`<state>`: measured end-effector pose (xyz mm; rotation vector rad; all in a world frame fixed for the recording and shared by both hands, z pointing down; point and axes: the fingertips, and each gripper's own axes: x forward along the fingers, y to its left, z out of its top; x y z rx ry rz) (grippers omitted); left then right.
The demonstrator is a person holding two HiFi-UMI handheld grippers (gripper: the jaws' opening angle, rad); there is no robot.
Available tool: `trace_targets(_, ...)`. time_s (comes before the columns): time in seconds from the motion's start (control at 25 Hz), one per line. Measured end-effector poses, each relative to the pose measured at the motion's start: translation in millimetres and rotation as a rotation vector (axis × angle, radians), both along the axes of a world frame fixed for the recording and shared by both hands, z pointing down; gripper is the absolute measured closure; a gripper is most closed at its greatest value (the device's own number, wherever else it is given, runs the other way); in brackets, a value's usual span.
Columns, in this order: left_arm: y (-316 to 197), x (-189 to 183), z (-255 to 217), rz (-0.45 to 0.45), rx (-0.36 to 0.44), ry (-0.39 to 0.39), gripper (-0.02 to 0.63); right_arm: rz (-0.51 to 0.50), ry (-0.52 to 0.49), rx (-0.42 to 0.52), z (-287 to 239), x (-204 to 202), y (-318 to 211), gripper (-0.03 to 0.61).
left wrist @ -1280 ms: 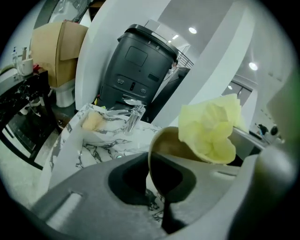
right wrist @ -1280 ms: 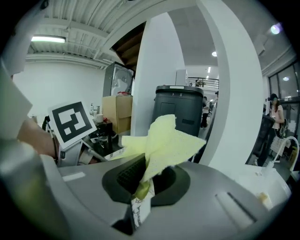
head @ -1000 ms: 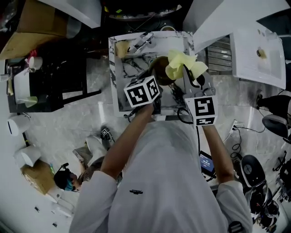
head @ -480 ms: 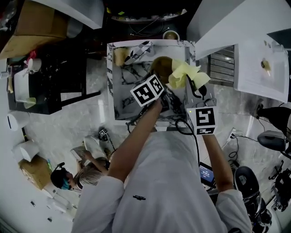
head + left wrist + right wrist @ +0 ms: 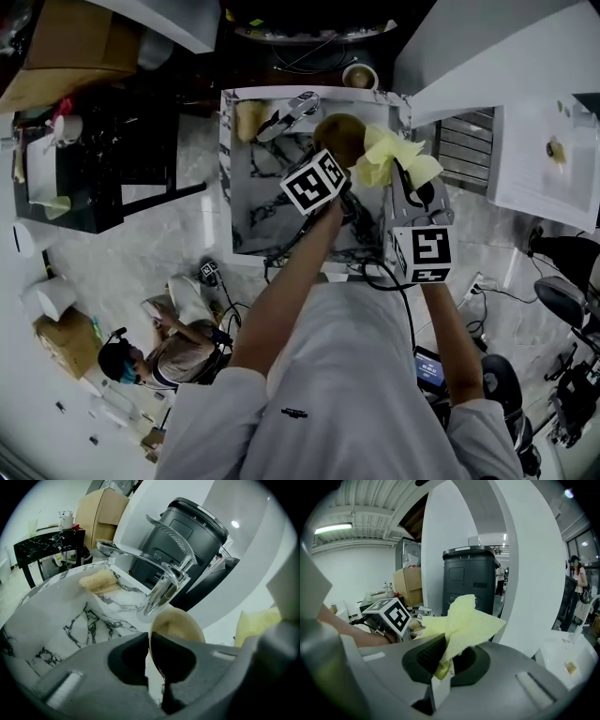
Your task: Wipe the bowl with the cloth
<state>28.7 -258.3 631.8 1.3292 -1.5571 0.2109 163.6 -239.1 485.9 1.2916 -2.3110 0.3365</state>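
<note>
A tan bowl [image 5: 339,139] hangs tilted over the far right part of the marble table [image 5: 253,216]. My left gripper [image 5: 333,159] is shut on the bowl's rim, which stands edge-on between the jaws in the left gripper view, at the bowl [image 5: 180,623]. Just right of the bowl is a crumpled yellow cloth [image 5: 394,159]. My right gripper [image 5: 392,180] is shut on it, and the cloth [image 5: 464,618] fans out above the jaws. The cloth sits beside the bowl; I cannot tell whether they touch.
A clear plastic utensil [image 5: 286,111] and a beige sponge [image 5: 248,117] lie at the table's far edge. A black bin [image 5: 187,536] stands behind it, with a cup [image 5: 360,75] nearby. A black side table [image 5: 103,159] is left, and a person [image 5: 150,342] crouches on the floor.
Both grippers have shifted toward the table's far side and sunk lower, carrying the bowl and the cloth along. The left gripper has rolled.
</note>
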Motion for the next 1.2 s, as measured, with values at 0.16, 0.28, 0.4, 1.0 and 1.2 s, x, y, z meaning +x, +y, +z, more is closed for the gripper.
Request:
trace_targets(0.16,-9,2,11,-0.005,-0.018,-0.01,0.595,-0.02,0.006,-0.005,5,-1,-3,0.555)
trace_targets(0.28,-17,2,17,-0.004,-0.022,-0.02,0.594,-0.033,0.012,-0.002,6,-1,-7,0.555)
trace_targets(0.4,-22,3,21,0.009,-0.026,-0.029,0.592,-0.024,0.008,-0.007,9,2,-9,0.555)
trace_targets(1.0,-52,14,23,0.002,0.007,0.042,0.464,-0.021,0.006,-0.032,18,0,-12,0.555)
trace_targets(1.2,-46,14,19,0.029,0.016,0.049,0.389,-0.005,0.011,-0.023,18,1,-16,0.555)
